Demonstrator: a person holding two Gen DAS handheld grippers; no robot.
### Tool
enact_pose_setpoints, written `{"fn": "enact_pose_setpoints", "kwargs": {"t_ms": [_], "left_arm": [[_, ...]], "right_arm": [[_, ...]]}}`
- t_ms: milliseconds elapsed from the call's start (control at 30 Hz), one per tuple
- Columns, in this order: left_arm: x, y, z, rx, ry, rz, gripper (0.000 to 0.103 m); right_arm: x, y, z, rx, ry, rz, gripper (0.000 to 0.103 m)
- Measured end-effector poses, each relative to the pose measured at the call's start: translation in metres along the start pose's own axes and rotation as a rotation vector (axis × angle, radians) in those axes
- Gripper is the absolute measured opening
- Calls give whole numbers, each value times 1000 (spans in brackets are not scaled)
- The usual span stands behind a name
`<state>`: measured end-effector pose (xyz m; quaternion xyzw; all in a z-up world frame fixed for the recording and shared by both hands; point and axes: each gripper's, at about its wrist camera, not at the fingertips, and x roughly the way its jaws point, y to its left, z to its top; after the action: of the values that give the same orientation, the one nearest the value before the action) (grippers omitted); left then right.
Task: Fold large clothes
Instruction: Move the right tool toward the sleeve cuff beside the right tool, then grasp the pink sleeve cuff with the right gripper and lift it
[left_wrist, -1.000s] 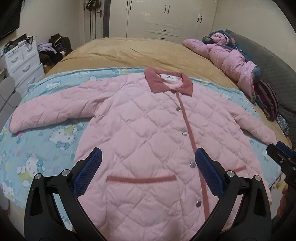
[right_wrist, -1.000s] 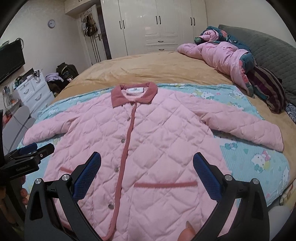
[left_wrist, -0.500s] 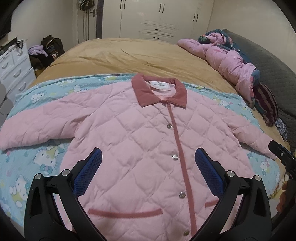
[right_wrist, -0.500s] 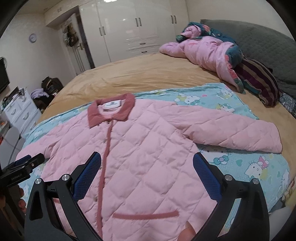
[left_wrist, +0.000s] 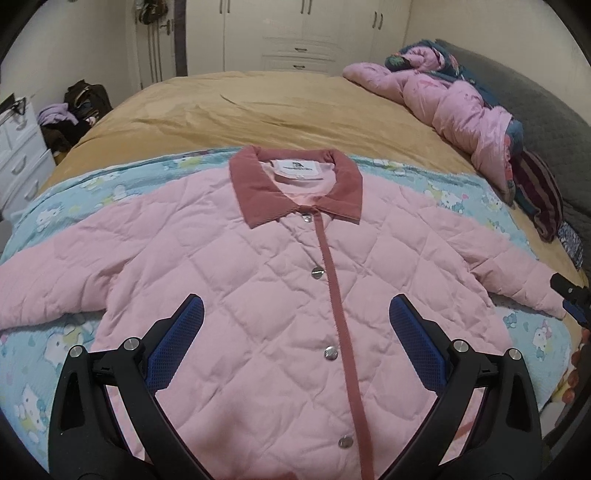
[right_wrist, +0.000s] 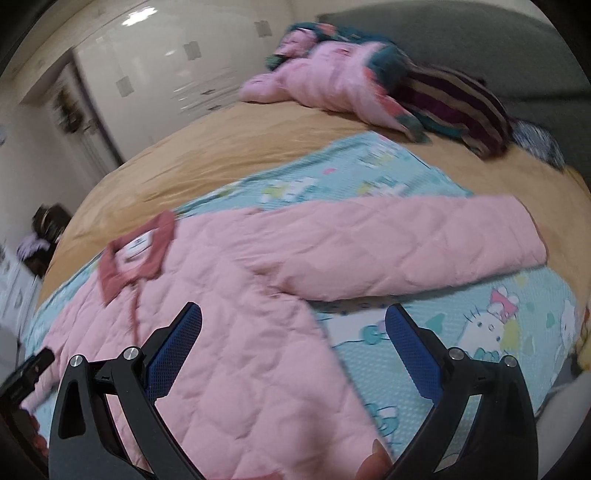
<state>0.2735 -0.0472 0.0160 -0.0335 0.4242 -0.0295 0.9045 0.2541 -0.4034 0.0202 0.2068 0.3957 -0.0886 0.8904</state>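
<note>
A pink quilted jacket (left_wrist: 280, 280) with a dark rose collar (left_wrist: 295, 192) lies flat, front up and buttoned, sleeves spread, on a light blue cartoon-print sheet (left_wrist: 48, 354). My left gripper (left_wrist: 295, 314) is open and empty above the jacket's chest. My right gripper (right_wrist: 293, 321) is open and empty above the jacket's right side, near the armpit of the right sleeve (right_wrist: 406, 251). The right gripper's tip also shows at the right edge of the left wrist view (left_wrist: 570, 299). The left gripper shows at the left edge of the right wrist view (right_wrist: 26, 373).
The sheet lies on a bed with a mustard cover (left_wrist: 258, 107). A heap of pink and striped clothes (left_wrist: 461, 107) sits at the far right by a grey headboard (left_wrist: 546, 107). White drawers (left_wrist: 18, 155) and bags stand left; white wardrobes (left_wrist: 295, 33) behind.
Both grippers moved forward over the jacket toward the collar end. The right gripper also swung right toward the right sleeve, its view now blurred. Both stayed open.
</note>
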Motion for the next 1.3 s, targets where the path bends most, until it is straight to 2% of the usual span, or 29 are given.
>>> {"fn": "enact_pose_setpoints", "kwargs": {"t_ms": [200, 433, 567, 700, 800, 1000, 1167, 1200, 1233, 1300], "left_arm": [[30, -12, 9, 30, 28, 0, 94], [55, -18, 23, 11, 44, -6, 94], [70, -19, 32, 7, 43, 20, 94], [86, -12, 37, -17, 52, 26, 94], [96, -8, 40, -16, 61, 51, 94], [105, -5, 45, -6, 74, 76, 94], [100, -5, 48, -2, 69, 61, 94], [98, -5, 48, 3, 64, 59, 94], [95, -5, 49, 8, 60, 57, 94], [91, -4, 52, 10, 55, 52, 94]], "right_arm": [[25, -54, 10, 150, 36, -46, 99], [54, -124, 26, 338, 62, -100, 99], [74, -173, 27, 497, 84, -151, 99], [90, -212, 23, 646, 89, -160, 99], [99, -238, 22, 754, 57, -140, 99], [111, -273, 28, 890, -35, -86, 99], [114, -294, 29, 1019, -138, -13, 98], [115, -295, 31, 1028, -148, -6, 92], [114, -296, 32, 1035, -154, -2, 68], [112, -298, 33, 1049, -168, 42, 31]]}}
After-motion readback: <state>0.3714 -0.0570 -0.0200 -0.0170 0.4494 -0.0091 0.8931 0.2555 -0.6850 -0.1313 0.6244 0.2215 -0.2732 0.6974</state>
